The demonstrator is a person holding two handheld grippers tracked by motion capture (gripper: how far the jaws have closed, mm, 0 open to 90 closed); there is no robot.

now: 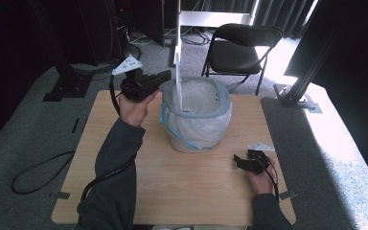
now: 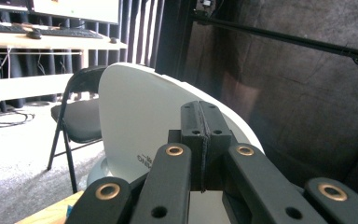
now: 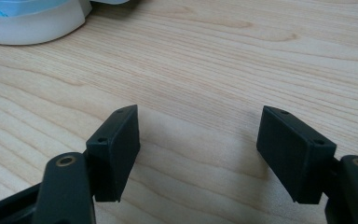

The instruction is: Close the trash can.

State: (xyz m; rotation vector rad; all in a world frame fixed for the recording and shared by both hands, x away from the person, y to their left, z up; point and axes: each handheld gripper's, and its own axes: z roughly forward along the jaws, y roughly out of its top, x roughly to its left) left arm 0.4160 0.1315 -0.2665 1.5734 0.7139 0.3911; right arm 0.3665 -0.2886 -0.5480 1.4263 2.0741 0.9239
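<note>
There, in the middle of the wooden table (image 1: 182, 182), stands a white bin (image 1: 196, 120) lined with a pale bag whose edge folds out over the grey rim, a blue drawstring showing down its side. Its white lid (image 2: 140, 126) stands raised on edge at the bin's left side, seen thin from above and as a broad curved face in the left gripper view. The left gripper (image 1: 165, 76) is held up level at the rim beside that lid, its two black pads pressed flat together with nothing visibly caught between them, the lid just behind their tips. Well apart, near the table's right front, the right gripper (image 1: 239, 163) lies low over the bare wood, jaws spread wide and empty. A black folding chair (image 1: 242, 48) stands on the carpet beyond the table.
</note>
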